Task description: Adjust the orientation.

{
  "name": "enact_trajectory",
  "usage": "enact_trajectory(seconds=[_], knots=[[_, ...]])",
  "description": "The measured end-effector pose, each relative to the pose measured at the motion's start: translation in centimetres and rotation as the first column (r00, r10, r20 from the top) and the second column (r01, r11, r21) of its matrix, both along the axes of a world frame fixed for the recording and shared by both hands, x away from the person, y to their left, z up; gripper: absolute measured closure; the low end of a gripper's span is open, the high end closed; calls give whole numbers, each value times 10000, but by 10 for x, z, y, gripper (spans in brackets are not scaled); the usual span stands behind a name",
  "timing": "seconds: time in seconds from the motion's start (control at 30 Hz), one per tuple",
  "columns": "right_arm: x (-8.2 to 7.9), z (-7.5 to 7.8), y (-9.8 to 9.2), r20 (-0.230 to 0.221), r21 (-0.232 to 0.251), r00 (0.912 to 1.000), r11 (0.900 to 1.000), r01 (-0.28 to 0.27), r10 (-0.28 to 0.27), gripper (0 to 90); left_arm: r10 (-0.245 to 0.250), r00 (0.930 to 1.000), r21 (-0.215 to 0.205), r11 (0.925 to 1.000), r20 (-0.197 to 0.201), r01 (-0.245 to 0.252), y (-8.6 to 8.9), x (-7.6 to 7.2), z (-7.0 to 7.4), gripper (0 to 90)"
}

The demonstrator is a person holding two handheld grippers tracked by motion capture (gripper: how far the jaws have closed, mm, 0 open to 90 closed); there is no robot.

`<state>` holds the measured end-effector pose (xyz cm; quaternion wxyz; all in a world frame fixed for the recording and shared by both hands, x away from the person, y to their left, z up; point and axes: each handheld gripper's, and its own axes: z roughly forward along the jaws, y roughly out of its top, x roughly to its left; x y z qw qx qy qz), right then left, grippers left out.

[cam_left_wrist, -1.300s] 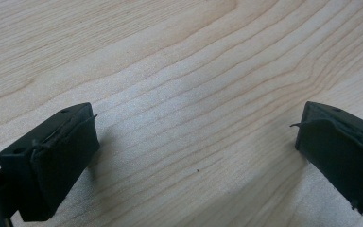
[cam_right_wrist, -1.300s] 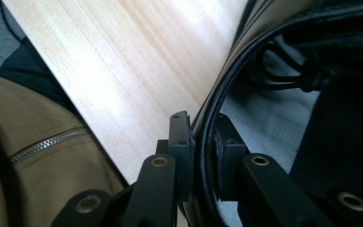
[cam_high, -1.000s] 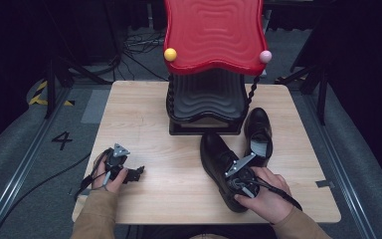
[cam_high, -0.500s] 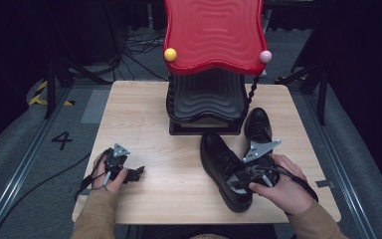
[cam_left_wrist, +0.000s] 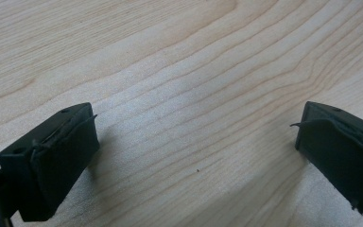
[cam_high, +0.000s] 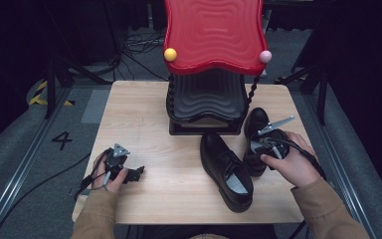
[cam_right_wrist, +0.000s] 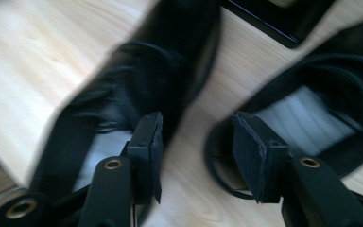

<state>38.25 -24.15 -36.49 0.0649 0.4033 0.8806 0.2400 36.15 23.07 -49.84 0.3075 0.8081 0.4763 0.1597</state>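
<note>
Shoes: two black ones are lying side by side near the table's (cam_high: 144, 124) right edge, toes toward the rack (cam_high: 206, 107). Right gripper (cam_right_wrist: 196, 156) is hovering over the outer shoe (cam_high: 258, 134), jaws just opening, nothing between them; left gripper (cam_left_wrist: 194, 142) is resting agape, well apart.

The table (cam_high: 144, 129) at the middle of the frame is pale, matt wood with visible grain. Both shoes (cam_high: 226, 169) look like smooth black leather with a soft sheen and pale insoles. At upper centre, the rack's top (cam_high: 214, 32) is glossy red plastic with rippled ridges.
</note>
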Motion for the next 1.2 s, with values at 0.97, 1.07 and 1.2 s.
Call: enact_trajectory(seconds=[0.97,1.07,1.2], knots=[[35,-47,5,-2204,-709,9737,9966,425,-573,816,1,10000,-4,10000,1,-1,0,0,0,4],[34,-47,4,-2092,-512,9766,9979,391,-490,822,-2,10000,0,10000,0,2,0,0,0,4],[33,-46,3,-1982,-552,9796,9982,227,-332,822,0,10000,-3,10000,-1,0,0,0,0,4]])
